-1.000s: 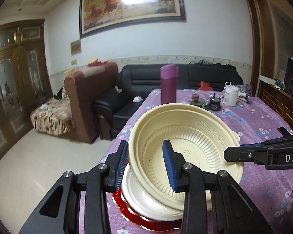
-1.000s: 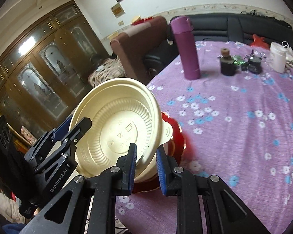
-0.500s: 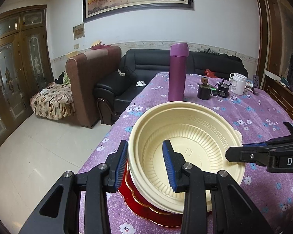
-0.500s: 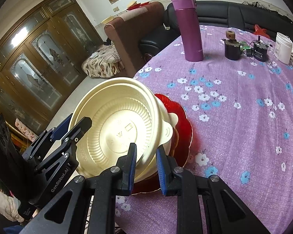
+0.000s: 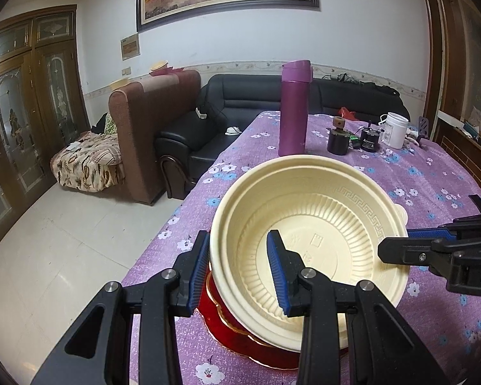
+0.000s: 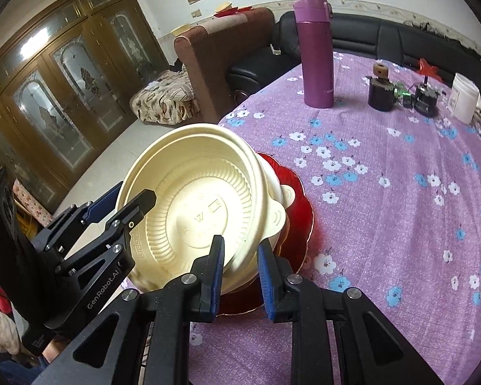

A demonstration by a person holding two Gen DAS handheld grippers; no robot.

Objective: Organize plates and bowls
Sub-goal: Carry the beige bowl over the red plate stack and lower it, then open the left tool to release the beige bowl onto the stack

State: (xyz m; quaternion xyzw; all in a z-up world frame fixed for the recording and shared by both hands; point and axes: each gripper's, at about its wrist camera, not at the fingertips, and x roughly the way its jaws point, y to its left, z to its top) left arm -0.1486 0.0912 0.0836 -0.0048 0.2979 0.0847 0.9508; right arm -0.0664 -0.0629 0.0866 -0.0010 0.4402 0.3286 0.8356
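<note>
A cream plastic bowl point(image 5: 314, 243) sits on a stack of a second cream bowl with a tab handle point(image 6: 280, 207) and a red plate point(image 5: 240, 343) near the table's front left edge. My left gripper point(image 5: 237, 272) is shut on the cream bowl's near rim. My right gripper point(image 6: 239, 272) is shut on the same bowl's rim on its other side; it also shows in the left wrist view point(image 5: 400, 250). The red plate also shows in the right wrist view point(image 6: 299, 211). The left gripper is at the lower left of the right wrist view point(image 6: 118, 199).
The purple floral tablecloth point(image 6: 384, 192) covers the table. Farther back stand a purple flask point(image 5: 294, 107), a dark jar point(image 5: 338, 138), a small black device point(image 5: 370, 138) and a white cup point(image 5: 394, 130). Sofas and a floor drop lie left of the table edge.
Both grippers have lowered the cream bowl from a tilted, raised hold down onto the stack. Both stay shut on its rim.
</note>
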